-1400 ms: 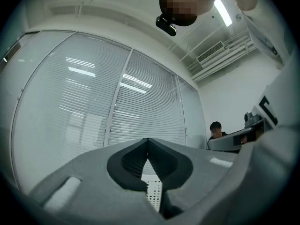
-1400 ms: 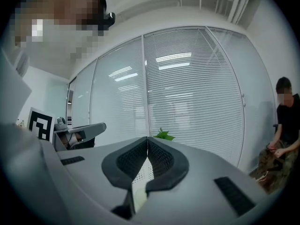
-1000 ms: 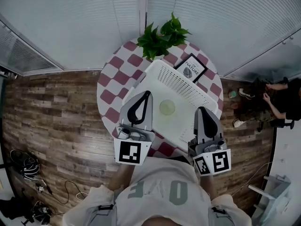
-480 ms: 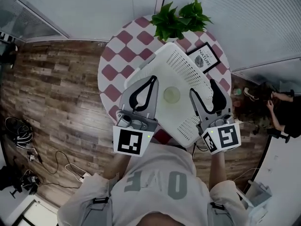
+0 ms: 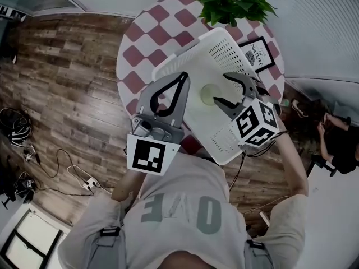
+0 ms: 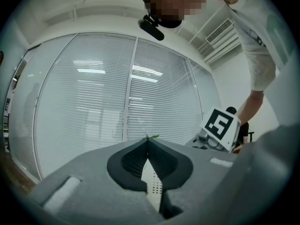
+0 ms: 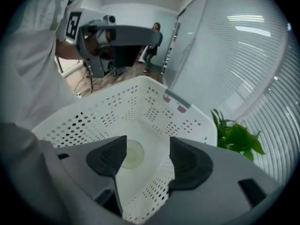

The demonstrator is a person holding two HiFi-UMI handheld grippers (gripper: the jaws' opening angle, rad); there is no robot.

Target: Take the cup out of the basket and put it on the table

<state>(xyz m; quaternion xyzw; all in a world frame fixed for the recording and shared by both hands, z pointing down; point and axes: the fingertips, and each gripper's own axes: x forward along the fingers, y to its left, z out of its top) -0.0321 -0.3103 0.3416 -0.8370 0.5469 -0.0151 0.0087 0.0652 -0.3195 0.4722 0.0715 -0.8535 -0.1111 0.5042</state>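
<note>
Cup (image 5: 208,94) sits mouth-up on the floor of the basket (image 5: 224,144), just below and ahead of my right fingers (image 5: 221,88). Those fingers have just been opening and now stand wide apart with nothing between them. Seen along them, the cup is off-centre in the gap, partly tucked behind one finger. My left fingers (image 5: 182,74) are together, and a strip of the basket's perforated wall shows between them, so I take them to be clamped on the rim, holding it steady. The step in hand is the reach down to the cup. To do it well I should slide the right fingers sideways until the cup sits in the middle of the gap. Then I can lower them straight, keeping both tips off the basket walls, and close softly once they flank the cup. The left clamp should stay firm so the basket does not rise with the cup. After that I would lift clear of the rim and set the cup on a bare patch of the bench (image 5: 146,32) beside the left fingers.
</note>
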